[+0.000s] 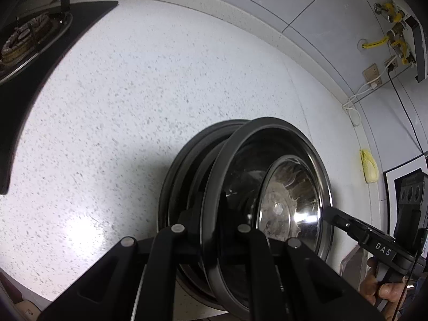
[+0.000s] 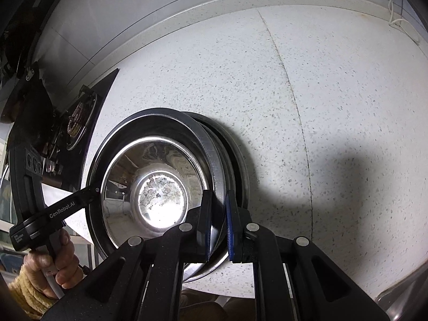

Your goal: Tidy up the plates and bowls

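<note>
On the left, the stove [image 1: 32, 40] sits at the far corner of the speckled worktop [image 1: 133, 93], well apart from the work. The left tongs [image 1: 214, 230] are clamped tight on the near-left rim of the steel dish [image 1: 267, 176], which holds a shiny bowl [image 1: 291, 198] nested inside and appears to rest on another dark plate [image 1: 176, 176] beneath, low over the worktop. Across the stack, the right tongs [image 2: 218, 222] pinch the opposite rim just as tightly, blue pads either side of the metal wall.

To do this well, I judge both hands should move as one and keep the stack level, since the bowl sits loose and could slide toward a dipped side. Set the stack flat on the worktop before letting either side go; release one grip early and the thin rim may twist out of the other.
</note>
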Demonstrator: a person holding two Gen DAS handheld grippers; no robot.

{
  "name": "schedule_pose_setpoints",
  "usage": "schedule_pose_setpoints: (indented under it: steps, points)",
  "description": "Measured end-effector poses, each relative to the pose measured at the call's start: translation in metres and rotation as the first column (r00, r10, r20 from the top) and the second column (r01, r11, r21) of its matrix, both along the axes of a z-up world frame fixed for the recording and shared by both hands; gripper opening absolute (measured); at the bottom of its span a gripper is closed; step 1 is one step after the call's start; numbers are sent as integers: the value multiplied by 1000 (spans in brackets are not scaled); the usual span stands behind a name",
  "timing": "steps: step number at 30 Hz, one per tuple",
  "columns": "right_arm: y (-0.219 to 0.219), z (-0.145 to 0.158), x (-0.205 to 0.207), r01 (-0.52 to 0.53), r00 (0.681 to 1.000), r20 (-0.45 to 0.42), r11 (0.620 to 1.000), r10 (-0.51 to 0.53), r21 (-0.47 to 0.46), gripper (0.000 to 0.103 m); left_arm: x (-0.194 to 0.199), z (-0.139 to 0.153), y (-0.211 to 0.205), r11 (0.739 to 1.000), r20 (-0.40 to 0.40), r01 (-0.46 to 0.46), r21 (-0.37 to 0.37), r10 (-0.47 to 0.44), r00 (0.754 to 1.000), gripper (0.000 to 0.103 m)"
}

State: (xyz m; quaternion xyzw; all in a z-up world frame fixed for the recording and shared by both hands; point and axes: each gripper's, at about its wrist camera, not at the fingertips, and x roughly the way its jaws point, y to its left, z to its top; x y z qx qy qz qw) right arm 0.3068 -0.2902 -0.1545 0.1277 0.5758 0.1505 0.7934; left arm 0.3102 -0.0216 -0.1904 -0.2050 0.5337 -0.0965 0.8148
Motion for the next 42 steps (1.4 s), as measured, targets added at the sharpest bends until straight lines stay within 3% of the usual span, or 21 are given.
schedule_pose_setpoints:
  steps: [6,11,30,32,36,39,42]
  points:
    - [-2,-1,0,6,1000,-2,1000,-6,8,9,8,1,-11,999,15,21,29,-22,1000,8]
    - [-1,-3,0,4,1000,-1,1000,-4,15,9,9,3,-17,998,36,38,46,-39,999,15]
    - [-2,-3,-3,-10,1000,19,1000,9,12,9,5,6,-25,996,59,4,85,-9,998,15]
    - [0,0,-5,-1,1000,31,1000,0,2,9,4,12,-23,994,94,-6,110,-4,996,29]
    - [7,6,-10,35,998,62,998,-32,-47,10,1,25,-20,991,138,4,133,-22,990,32]
    - [12,12,-19,87,992,101,991,-77,-103,13,-8,35,-18,985,187,16,174,-50,981,33]
    - [13,26,-36,149,980,154,981,-130,-125,36,-18,45,-15,975,215,26,221,-75,974,33]
